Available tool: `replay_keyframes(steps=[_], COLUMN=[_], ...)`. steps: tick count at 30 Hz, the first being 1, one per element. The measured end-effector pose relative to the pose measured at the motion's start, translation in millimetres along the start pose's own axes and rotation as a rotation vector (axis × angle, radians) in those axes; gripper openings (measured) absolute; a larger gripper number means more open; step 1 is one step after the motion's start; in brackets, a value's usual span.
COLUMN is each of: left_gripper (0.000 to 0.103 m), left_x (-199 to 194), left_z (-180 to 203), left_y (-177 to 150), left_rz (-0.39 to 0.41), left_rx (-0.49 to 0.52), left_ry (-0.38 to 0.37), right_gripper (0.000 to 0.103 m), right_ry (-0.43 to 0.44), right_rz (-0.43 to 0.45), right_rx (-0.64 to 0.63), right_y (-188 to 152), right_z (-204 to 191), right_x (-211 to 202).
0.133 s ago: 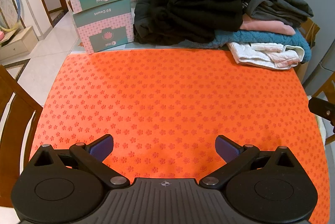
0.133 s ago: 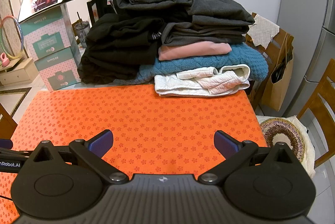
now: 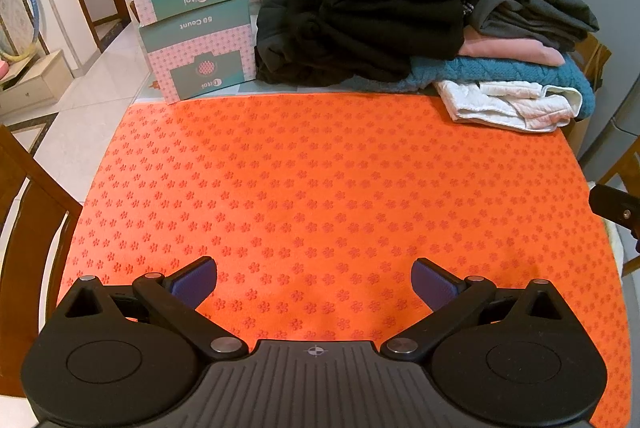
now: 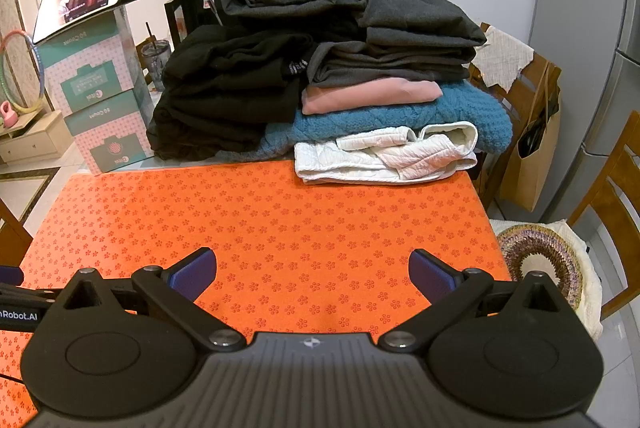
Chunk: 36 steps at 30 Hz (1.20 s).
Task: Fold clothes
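Nothing is changing between frames: both the left gripper (image 3: 314, 278) and right gripper (image 4: 312, 270) are hovering over the bare orange mat (image 3: 320, 180), fingers wide apart, empty. The clothes (image 4: 328, 76) are sitting piled along the mat's far edge, so picking one is yet to begin.

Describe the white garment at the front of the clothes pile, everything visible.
The white garment looks quilted and cream-white, loosely folded into a flat bundle with a rolled edge and creased flaps on top. It lies at the mat's far right edge, in front of and partly under the teal knit. Neither gripper touches it.
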<state>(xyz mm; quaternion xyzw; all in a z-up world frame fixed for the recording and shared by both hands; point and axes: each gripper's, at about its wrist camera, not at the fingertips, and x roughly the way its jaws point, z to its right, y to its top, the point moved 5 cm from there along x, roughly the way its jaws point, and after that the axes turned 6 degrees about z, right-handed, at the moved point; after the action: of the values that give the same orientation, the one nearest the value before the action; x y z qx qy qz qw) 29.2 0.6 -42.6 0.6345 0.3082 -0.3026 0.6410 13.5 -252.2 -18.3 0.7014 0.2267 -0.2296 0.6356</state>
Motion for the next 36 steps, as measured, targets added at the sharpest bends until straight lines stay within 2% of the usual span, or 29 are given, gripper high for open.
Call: replay_keyframes(steps=[36], left_gripper=[0.103], left_x=[22.2], left_z=[-6.9], left_y=[5.1], left_rz=[-0.055], left_rx=[-0.012], left_ry=[0.013], right_gripper=[0.103], right_ry=[-0.013], right_rz=[-0.036], right_rx=[0.003], right_y=[2.1], right_z=[9.2], right_x=[26.1])
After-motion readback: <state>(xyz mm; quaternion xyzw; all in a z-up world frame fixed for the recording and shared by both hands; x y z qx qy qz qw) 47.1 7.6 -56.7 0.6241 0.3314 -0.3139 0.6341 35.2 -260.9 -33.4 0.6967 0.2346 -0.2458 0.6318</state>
